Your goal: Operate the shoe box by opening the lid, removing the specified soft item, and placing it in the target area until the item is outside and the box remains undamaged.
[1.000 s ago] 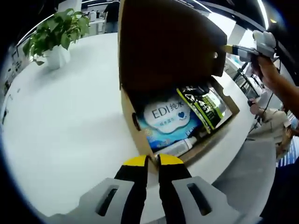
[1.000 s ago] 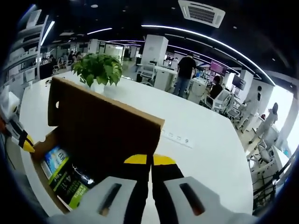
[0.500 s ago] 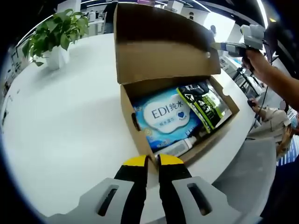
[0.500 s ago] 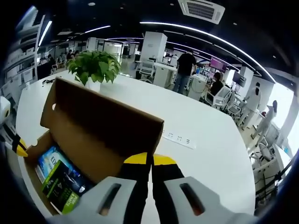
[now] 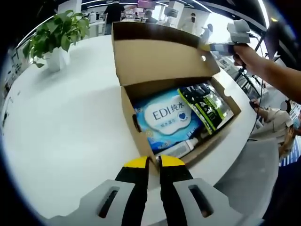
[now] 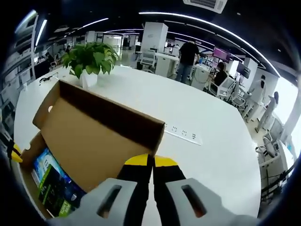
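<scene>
A brown cardboard shoe box (image 5: 136, 127) stands open on the white table (image 5: 61, 122). Its lid (image 5: 160, 59) leans back past upright. Inside lie a blue-and-white "EDI" wipes pack (image 5: 167, 117), a black-and-green pouch (image 5: 204, 106) and a white tube (image 5: 181, 148). My left gripper (image 5: 153, 163) is shut on the box's near corner. My right gripper (image 6: 151, 161) is shut on the lid's free edge (image 6: 113, 110); in the left gripper view the right gripper (image 5: 221, 46) holds the lid's far corner. The wipes pack (image 6: 41, 162) and pouch (image 6: 59, 193) show under the lid.
A potted plant (image 5: 56, 33) stands at the table's far left, the same plant (image 6: 89, 59) behind the box in the right gripper view. A white power strip (image 6: 181, 134) lies on the table beyond the lid. The table edge (image 5: 235, 150) runs close to the box's right side. People stand among distant desks.
The lid has swung from upright to leaning back, carried by my right gripper, and the box's contents are now uncovered. The left gripper and the box have stayed put.
</scene>
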### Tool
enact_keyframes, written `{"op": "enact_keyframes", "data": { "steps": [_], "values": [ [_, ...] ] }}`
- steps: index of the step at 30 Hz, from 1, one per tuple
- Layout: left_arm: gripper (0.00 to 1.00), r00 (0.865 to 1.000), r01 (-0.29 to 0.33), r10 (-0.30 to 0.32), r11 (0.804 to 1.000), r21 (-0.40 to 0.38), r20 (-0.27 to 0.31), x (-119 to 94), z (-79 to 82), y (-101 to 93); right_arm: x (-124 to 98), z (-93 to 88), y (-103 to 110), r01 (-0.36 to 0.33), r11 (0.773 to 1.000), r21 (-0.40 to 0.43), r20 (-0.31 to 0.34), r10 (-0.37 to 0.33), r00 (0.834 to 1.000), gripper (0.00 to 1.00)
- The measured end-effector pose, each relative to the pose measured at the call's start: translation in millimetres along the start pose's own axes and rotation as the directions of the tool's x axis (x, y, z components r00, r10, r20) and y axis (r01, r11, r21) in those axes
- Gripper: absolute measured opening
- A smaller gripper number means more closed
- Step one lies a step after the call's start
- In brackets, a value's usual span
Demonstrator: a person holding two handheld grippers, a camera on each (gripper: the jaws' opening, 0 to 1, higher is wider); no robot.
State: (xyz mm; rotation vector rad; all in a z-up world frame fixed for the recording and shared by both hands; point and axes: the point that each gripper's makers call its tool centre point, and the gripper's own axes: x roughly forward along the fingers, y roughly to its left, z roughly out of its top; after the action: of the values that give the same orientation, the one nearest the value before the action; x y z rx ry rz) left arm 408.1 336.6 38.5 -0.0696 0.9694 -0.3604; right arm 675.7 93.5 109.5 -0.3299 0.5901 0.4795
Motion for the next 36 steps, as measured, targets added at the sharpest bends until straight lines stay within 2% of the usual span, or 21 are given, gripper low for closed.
{"op": "enact_keyframes", "data": {
  "steps": [3,8,16,20,26,36],
  "values": [
    [0.05,1.000,-0.003,0.003,1.000,0.006,-0.003,0,-0.1,0.2,17,-4.9,-6,-0.009,1.000,0.013,-0.030,0.009,0.999,0.00],
    [0.05,1.000,-0.003,0.003,1.000,0.003,-0.005,0,-0.3,0.5,31,-15.6,-3,-0.026,0.999,0.023,-0.110,0.028,0.994,0.00],
    [0.05,1.000,-0.011,0.011,1.000,-0.001,-0.002,-1,-0.5,0.8,50,-31.4,-2,-0.051,0.998,0.037,-0.191,0.057,0.980,0.00],
    [0.05,1.000,-0.010,0.010,1.000,-0.003,-0.003,-1,-0.3,1.2,54,-39.6,1,-0.063,0.997,0.045,-0.239,0.072,0.968,0.00],
    [0.05,1.000,-0.013,0.013,1.000,0.000,-0.008,0,0.4,1.6,64,-59.9,4,-0.080,0.994,0.069,-0.321,0.098,0.942,0.00],
    [0.05,1.000,-0.013,0.013,1.000,-0.008,-0.010,1,0.7,1.9,67,-71.3,9,-0.096,0.993,0.064,-0.361,0.113,0.926,0.01]
  ]
}}
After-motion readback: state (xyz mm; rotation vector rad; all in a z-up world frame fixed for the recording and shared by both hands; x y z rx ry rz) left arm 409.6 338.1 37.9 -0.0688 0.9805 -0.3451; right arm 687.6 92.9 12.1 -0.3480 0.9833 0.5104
